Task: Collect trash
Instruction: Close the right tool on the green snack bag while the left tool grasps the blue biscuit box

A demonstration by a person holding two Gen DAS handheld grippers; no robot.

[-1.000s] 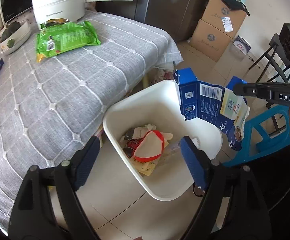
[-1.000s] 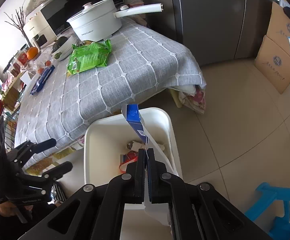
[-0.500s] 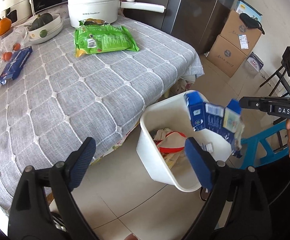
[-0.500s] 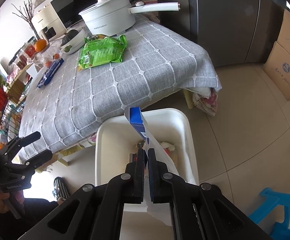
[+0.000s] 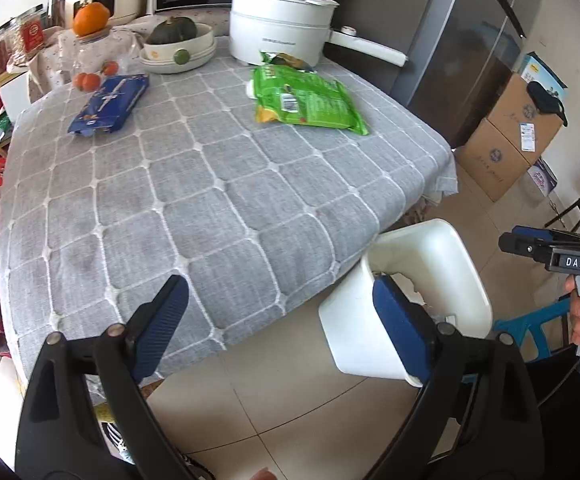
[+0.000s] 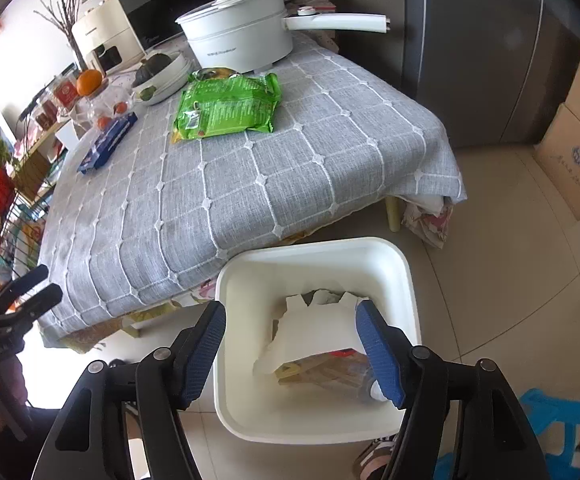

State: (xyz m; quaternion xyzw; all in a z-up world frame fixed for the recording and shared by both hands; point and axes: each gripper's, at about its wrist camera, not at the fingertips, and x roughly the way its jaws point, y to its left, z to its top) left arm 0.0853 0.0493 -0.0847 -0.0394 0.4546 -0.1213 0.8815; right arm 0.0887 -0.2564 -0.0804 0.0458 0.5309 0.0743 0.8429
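Observation:
A white bin [image 6: 406, 280] stands on the floor beside the table; it also shows in the left wrist view [image 5: 462, 264]. Inside it lies a flattened carton, white side up [image 6: 314, 332], on other trash. My right gripper [image 6: 296, 346] is open and empty above the bin. My left gripper [image 5: 280, 316] is open and empty, near the table's front edge. A green snack bag [image 5: 310, 100] and a blue packet [image 5: 110, 104] lie on the grey tablecloth [image 5: 210, 200]; both also show in the right wrist view, bag [image 6: 226, 106], packet [image 6: 108, 142].
A white pot [image 5: 282, 20], a bowl with a squash [image 5: 178, 44] and small fruit stand at the table's far side. Cardboard boxes [image 5: 510, 136] and a fridge [image 6: 470, 40] are at the right. A blue stool [image 6: 562, 412] stands near the bin.
My right gripper has opened and the blue carton has dropped into the bin. My left gripper has swung left and up, from over the bin towards the table.

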